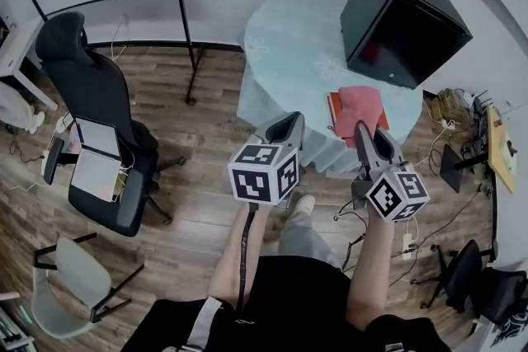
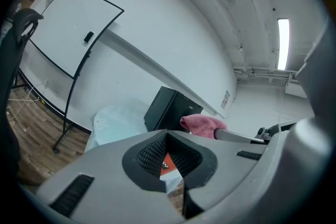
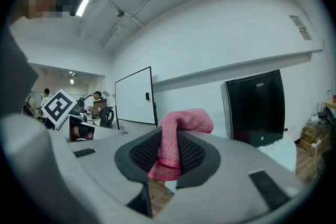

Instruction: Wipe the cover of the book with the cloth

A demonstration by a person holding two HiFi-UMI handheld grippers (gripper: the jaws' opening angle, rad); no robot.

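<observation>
An orange-red book (image 1: 333, 108) lies at the near edge of the round table (image 1: 285, 45), which has a pale blue cover. A pink cloth (image 1: 361, 105) hangs over the book's right part. My right gripper (image 1: 362, 133) is shut on that cloth, and in the right gripper view the pink cloth (image 3: 177, 131) is pinched between the jaws and bunches above them. My left gripper (image 1: 289, 123) hovers just left of the book, shut and holding nothing. Through its jaw hollow a strip of the book (image 2: 167, 164) shows, with the cloth (image 2: 202, 124) above and to the right.
A black box (image 1: 401, 19) stands on the table's far right. A black office chair (image 1: 99, 119) and a whiteboard stand (image 1: 186, 21) are on the left, a grey chair (image 1: 70, 280) at the lower left. Cables and a power strip (image 1: 407, 244) lie on the floor at the right.
</observation>
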